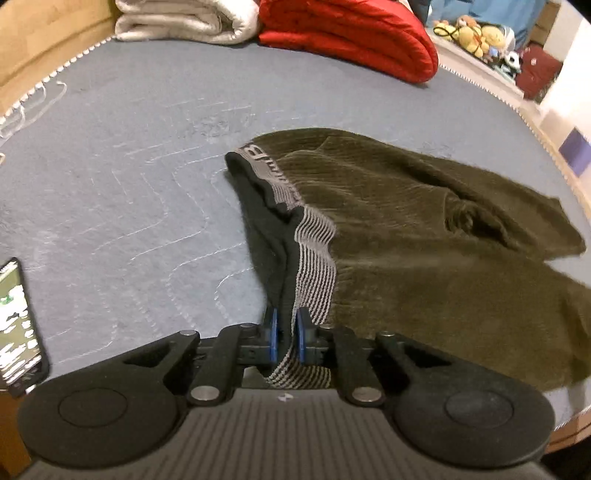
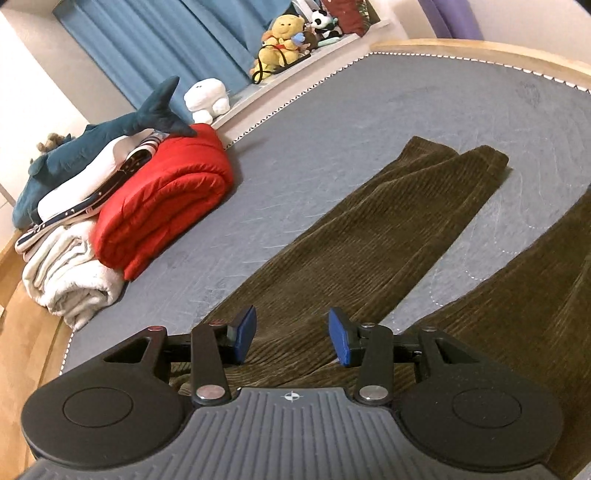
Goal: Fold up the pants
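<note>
Olive-brown corduroy pants [image 1: 424,236] lie on the grey-blue mattress [image 1: 129,166]. My left gripper [image 1: 287,332] is shut on the pants' striped grey waistband [image 1: 314,258], which runs up between the blue pads. In the right wrist view the two pant legs [image 2: 369,236] stretch away across the mattress [image 2: 369,110], spread apart. My right gripper [image 2: 291,336] is open and empty, just above the upper part of the left leg.
A red folded blanket [image 1: 351,33] and a white folded blanket [image 1: 184,18] lie at the far edge; they show in the right wrist view too, red [image 2: 162,199] and white [image 2: 70,273], under a plush shark [image 2: 110,136]. A phone [image 1: 18,325] sits at left.
</note>
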`<state>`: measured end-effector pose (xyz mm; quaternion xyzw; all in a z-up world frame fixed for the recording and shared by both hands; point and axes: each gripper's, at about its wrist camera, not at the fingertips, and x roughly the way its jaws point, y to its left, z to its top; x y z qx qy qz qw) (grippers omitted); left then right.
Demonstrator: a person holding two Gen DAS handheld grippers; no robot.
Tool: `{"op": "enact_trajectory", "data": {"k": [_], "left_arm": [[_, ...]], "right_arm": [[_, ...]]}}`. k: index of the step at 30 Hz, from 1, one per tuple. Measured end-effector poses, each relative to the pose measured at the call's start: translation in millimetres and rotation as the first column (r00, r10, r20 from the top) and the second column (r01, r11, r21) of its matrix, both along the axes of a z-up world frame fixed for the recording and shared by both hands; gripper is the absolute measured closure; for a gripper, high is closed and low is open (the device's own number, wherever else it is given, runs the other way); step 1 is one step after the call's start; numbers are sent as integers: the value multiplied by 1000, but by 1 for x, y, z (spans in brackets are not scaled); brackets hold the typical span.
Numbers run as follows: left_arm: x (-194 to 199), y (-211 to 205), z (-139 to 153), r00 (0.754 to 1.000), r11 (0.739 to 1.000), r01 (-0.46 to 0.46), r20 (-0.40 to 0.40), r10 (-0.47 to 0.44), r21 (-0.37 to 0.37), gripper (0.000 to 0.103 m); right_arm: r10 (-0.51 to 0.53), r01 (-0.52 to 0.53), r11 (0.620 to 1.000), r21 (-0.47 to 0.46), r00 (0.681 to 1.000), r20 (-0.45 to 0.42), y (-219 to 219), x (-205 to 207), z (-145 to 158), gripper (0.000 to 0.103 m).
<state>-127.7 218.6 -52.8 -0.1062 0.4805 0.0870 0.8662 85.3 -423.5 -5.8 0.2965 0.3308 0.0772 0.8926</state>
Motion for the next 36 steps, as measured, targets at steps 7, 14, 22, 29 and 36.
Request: {"op": "enact_trajectory", "data": {"k": [7, 14, 22, 29, 36], "left_arm": [[12, -25, -34, 974, 889, 95, -228, 11, 447, 103], [22, -38, -5, 987, 982, 162, -26, -160, 98, 85], [34, -80, -53, 915, 918, 350, -276, -293, 186, 56], [48, -64, -12, 991, 983, 132, -43, -127, 129, 53], [74, -85, 12, 984, 996, 3, 175, -19, 91, 31]], "right_arm": [[37, -37, 999, 11, 999, 5, 12, -1, 6, 57], [69, -68, 998, -13, 998, 8, 19, -5, 8, 57], [105, -105, 994, -22, 994, -10, 21, -7, 6, 55], [124, -124, 992, -31, 992, 3, 22, -11, 11, 52], [131, -131, 991, -29, 991, 2, 21, -12, 12, 51]]}}
